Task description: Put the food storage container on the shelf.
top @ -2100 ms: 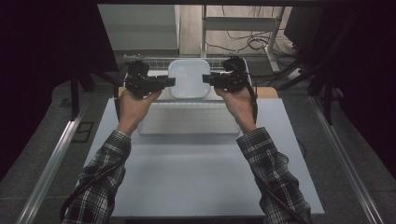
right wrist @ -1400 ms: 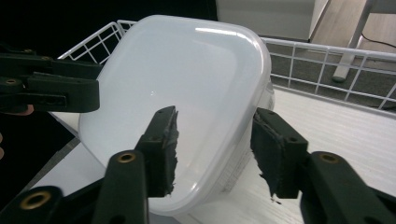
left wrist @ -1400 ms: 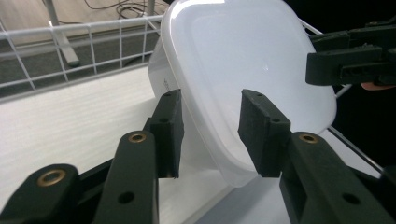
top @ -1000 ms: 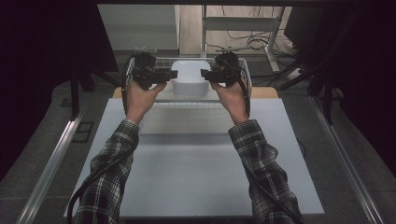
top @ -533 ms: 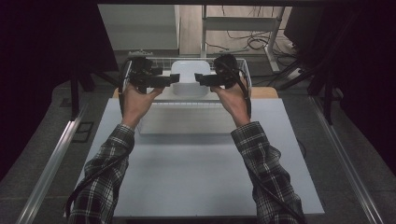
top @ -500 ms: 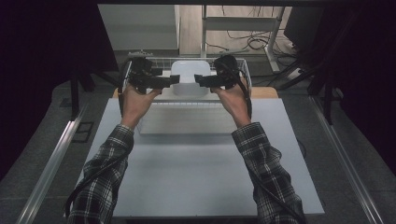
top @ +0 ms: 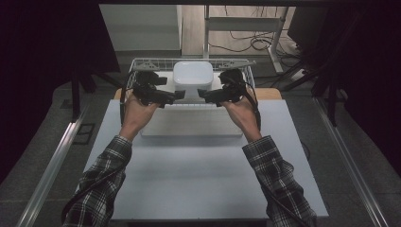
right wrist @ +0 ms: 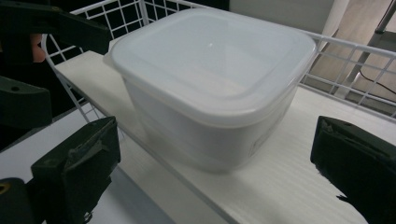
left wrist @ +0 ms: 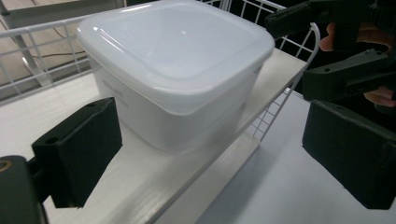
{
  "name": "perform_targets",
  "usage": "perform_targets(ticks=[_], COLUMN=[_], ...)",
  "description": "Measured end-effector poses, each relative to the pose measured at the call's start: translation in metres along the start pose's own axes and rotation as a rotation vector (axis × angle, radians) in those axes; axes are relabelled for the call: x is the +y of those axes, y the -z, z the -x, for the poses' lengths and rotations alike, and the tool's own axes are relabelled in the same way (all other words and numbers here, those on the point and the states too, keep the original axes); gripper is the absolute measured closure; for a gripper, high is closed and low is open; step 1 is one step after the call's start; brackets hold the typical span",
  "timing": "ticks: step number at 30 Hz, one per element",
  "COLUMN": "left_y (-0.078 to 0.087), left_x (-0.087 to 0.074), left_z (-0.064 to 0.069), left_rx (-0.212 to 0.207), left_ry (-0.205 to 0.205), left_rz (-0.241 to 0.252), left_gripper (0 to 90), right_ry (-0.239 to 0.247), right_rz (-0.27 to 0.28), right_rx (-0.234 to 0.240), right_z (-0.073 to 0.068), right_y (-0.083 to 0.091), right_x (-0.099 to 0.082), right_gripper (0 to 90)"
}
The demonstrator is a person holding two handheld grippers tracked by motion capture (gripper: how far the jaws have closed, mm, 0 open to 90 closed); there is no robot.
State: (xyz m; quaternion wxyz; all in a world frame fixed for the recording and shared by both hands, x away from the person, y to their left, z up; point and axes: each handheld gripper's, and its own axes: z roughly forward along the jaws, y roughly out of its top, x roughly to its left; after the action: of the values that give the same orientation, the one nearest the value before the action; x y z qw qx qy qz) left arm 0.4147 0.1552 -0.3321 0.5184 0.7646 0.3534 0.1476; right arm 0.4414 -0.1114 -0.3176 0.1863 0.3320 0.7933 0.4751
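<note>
I hold my left tool (top: pixel 178 96) and my right tool (top: pixel 202 94) level, tips pointing at each other, both with jaws wide apart and gripping nothing. Between them and just beyond the tips stands the square white plastic container with a closed lid (top: pixel 192 78) (left wrist: pixel 180 65) (right wrist: pixel 215 79), upright on a pale board inside the white wire basket (top: pixel 142 64). The grey counter (top: pixel 189 179) lies below my tools.
</note>
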Motion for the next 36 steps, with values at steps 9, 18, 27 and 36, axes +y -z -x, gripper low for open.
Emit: perform_targets(ticks=[9, 18, 27, 36], left_y=[0.009, 0.017, 0.019, 0.021], left_x=[-0.017, -0.036, -0.060, -0.079], left_z=[0.011, 0.020, 0.033, 0.040], left_rx=[-0.038, -0.057, -0.063, -0.066], left_ry=[0.004, -0.010, -0.038, -0.032], left_rz=[0.007, -0.008, -0.032, -0.034], left_gripper=[3.4, 3.2, 3.3, 3.8], right_ry=[0.020, 0.056, 0.069, 0.062], right_rz=[0.011, 0.007, -0.003, -0.004], right_rx=[0.028, 0.033, 0.035, 0.054], right_z=[-0.005, -0.014, -0.023, -0.025], right_y=[0.011, 0.020, 0.029, 0.035], right_x=[-0.016, -0.030, -0.048, -0.067], right_gripper=[1.2, 0.5, 0.0, 0.0])
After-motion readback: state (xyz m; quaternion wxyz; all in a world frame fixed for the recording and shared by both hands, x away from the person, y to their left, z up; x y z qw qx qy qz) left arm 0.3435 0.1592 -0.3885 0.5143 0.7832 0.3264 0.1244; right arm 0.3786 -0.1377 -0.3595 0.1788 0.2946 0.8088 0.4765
